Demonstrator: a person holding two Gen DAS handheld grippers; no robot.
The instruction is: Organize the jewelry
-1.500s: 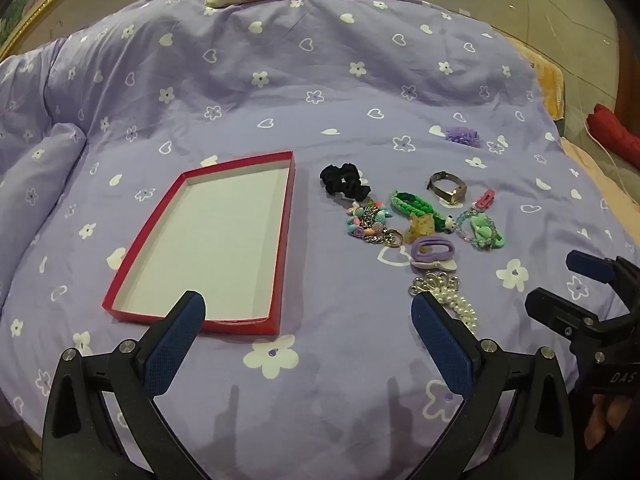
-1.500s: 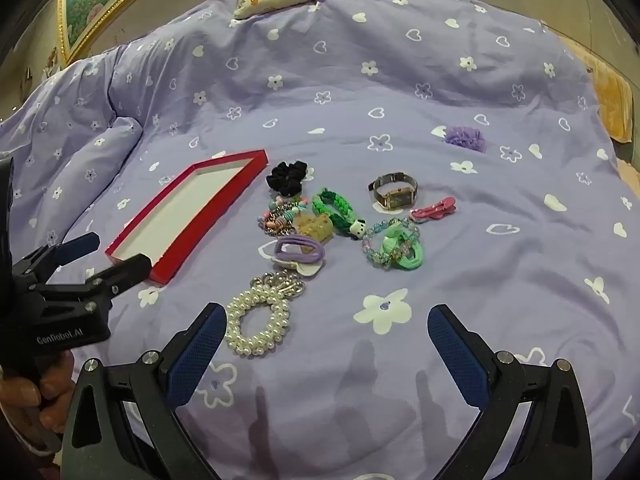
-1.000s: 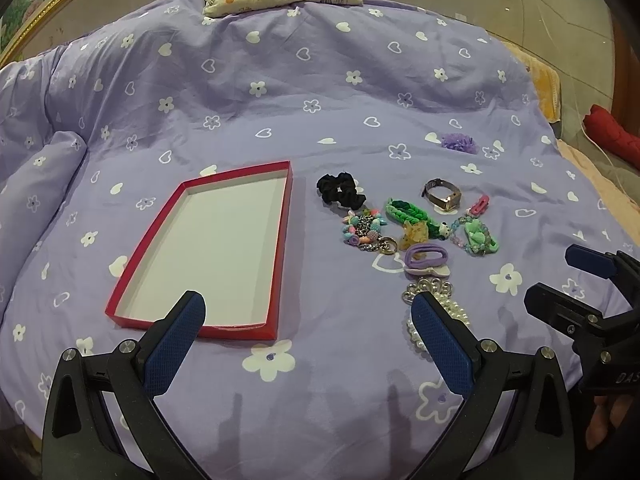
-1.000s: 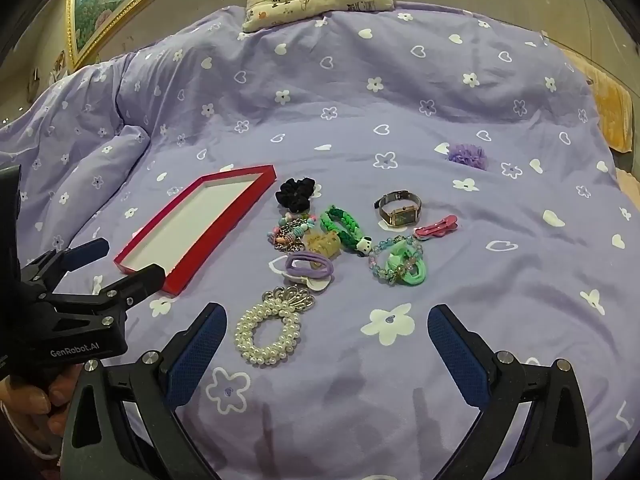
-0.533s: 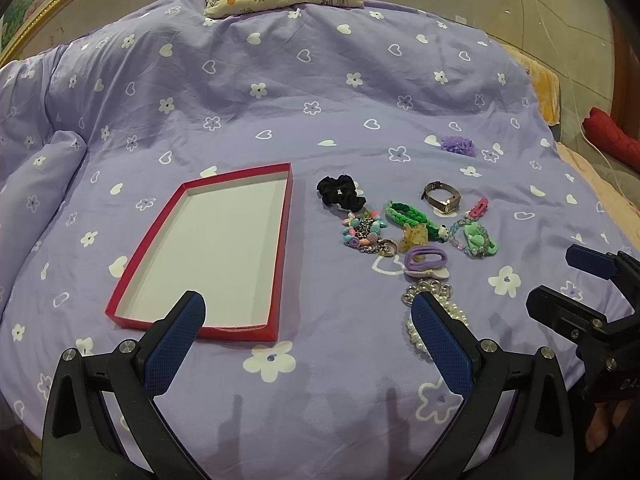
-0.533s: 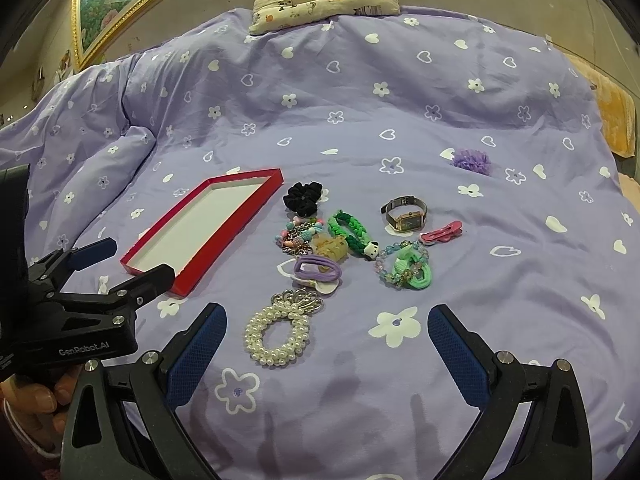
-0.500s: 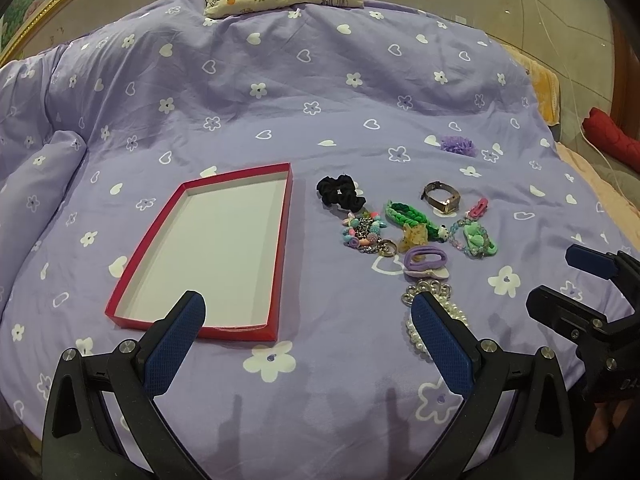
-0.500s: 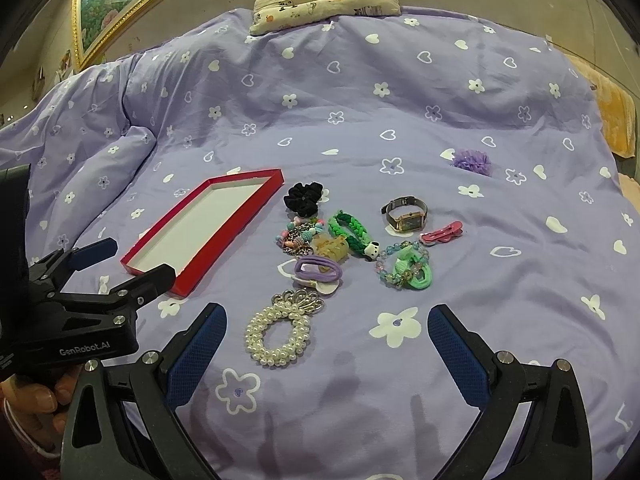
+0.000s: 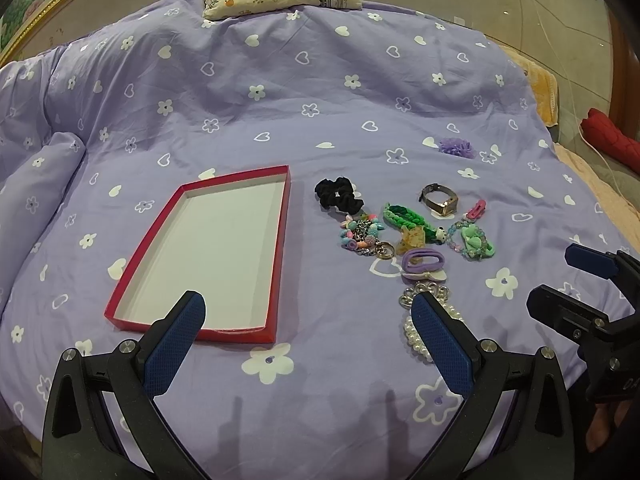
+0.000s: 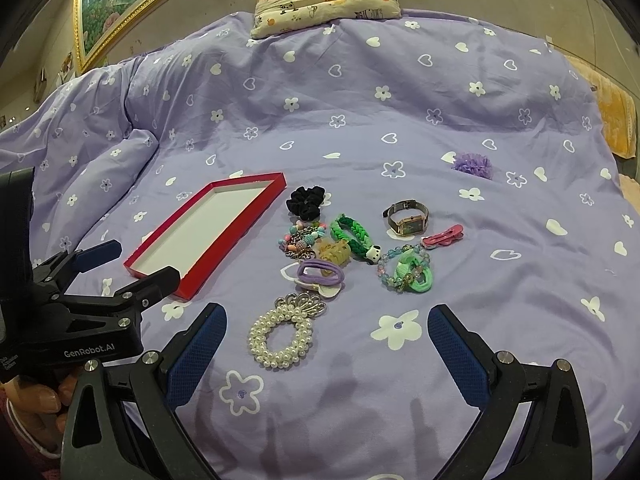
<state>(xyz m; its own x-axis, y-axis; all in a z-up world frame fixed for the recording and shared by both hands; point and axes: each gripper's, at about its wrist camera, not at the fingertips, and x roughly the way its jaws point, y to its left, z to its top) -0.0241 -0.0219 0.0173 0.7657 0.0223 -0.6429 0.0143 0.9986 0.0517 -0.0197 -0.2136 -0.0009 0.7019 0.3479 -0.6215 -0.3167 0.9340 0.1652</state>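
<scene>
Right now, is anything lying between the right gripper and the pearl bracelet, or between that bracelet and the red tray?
Nothing visible. The pearl bracelet lies just ahead of the open right gripper on bare bedspread. Toward the red tray there is only bedspread; the other trinkets sit farther back.

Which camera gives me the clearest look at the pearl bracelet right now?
The right wrist view. There the pearl bracelet lies whole and unblocked on the bedspread, between the open jaws of the right gripper. In the left wrist view one finger of the left gripper covers part of it.
</scene>
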